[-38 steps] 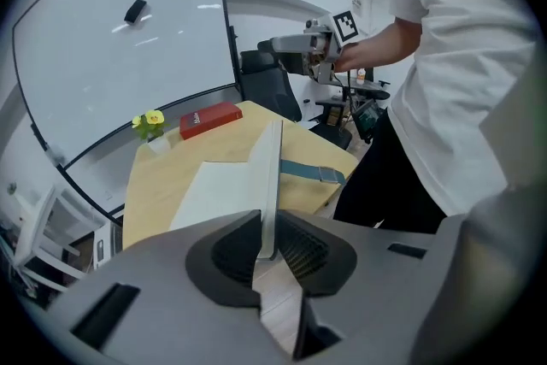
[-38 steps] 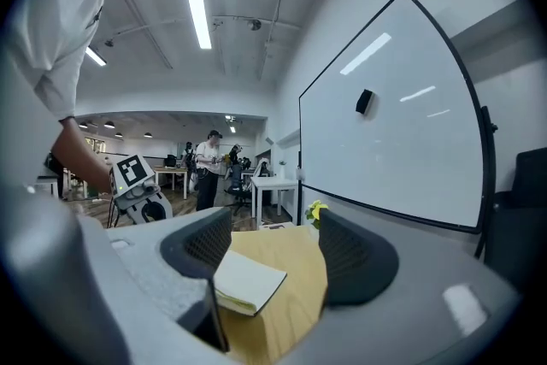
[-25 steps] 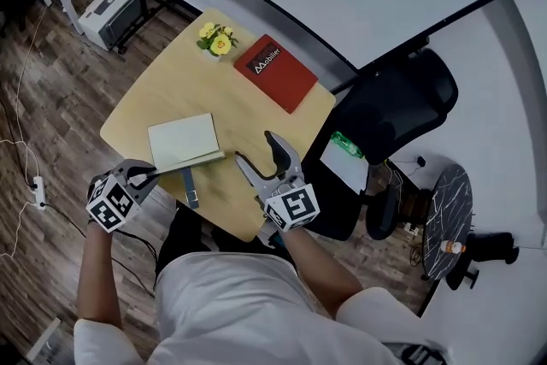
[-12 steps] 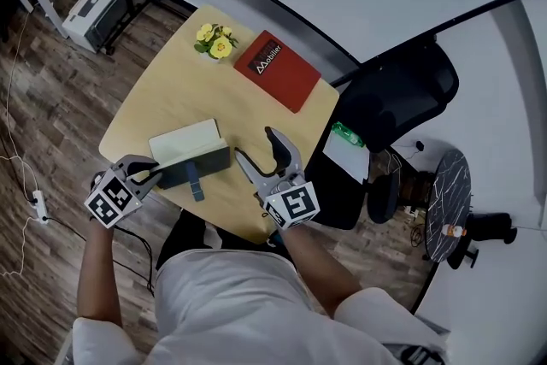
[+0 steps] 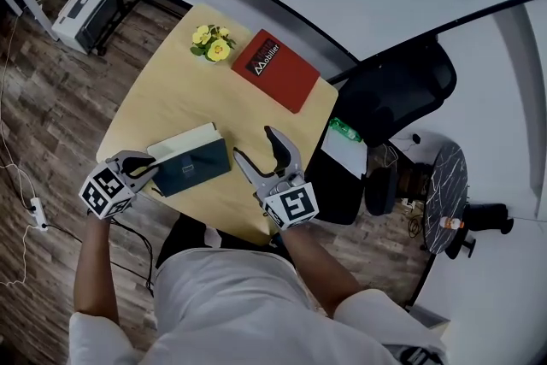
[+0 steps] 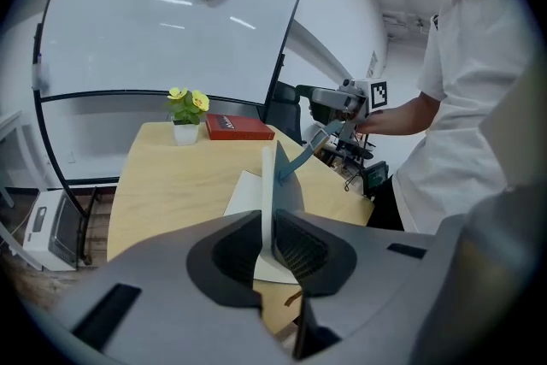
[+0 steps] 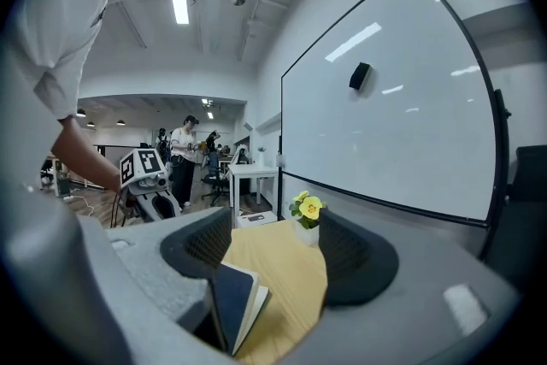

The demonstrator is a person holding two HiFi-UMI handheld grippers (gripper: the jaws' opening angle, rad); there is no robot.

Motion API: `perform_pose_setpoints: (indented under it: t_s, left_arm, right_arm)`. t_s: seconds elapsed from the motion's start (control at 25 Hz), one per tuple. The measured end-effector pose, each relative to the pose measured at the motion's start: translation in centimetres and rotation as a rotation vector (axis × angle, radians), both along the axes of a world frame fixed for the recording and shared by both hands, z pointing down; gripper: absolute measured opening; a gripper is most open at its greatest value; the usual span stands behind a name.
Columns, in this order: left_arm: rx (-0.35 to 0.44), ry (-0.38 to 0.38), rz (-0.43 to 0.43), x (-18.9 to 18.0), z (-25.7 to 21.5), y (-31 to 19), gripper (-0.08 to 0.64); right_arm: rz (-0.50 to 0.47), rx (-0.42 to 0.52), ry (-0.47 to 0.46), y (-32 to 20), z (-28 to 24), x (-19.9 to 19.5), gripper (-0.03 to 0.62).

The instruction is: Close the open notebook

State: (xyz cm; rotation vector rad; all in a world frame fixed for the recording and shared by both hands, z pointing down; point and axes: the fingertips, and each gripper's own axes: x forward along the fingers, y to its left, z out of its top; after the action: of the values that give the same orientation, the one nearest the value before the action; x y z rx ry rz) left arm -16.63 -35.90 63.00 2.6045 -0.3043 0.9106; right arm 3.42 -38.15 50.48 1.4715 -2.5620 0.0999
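Clamping the notebook (image 5: 192, 162) cover at its 8 o'clock corner, left gripper (image 5: 150, 170) tilts downward. Right gripper (image 5: 254, 144) hovers at the notebook's 3 o'clock, jaws apart and empty. Notebook lies at the table's (image 5: 171, 90) 6 o'clock edge.

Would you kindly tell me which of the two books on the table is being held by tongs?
The dark teal notebook near the person: the left tongs pinch its raised cover. The red book by the flowers lies flat, untouched.

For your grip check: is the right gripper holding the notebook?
No: the right gripper stands open beside the notebook, while the left gripper pinches it.
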Motion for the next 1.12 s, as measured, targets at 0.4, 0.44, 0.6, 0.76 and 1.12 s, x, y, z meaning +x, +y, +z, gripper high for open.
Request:
perform_pose_setpoints:
  t_s: [0.4, 0.44, 0.6, 0.76, 1.12]
  left_arm:
    - [-0.196, 0.086, -0.084, -1.1, 3.6, -2.4, 0.058]
    - [-0.222, 0.095, -0.095, -1.3, 4.1, -2.4, 0.058]
    - [-0.303, 0.125, -0.151, -1.7, 6.0, -2.8, 0.058]
    - [-0.34, 0.107, -0.181, -2.1, 7.7, -2.9, 0.057]
    - [-0.317, 0.02, -0.171, -2.2, 10.0, -3.0, 0.026]
  right_arm:
    - [0.022, -0.032, 0.0, -1.7, 1.2, -0.6, 0.322]
    - [0.024, -0.034, 0.001, -1.8, 1.2, -0.6, 0.322]
    - [0.028, -0.04, 0.007, -2.0, 1.4, -0.7, 0.322]
    - [0.031, -0.054, 0.018, -2.0, 1.9, -0.9, 0.322]
    - [0.027, -0.072, 0.018, -1.7, 3.0, -2.1, 0.322]
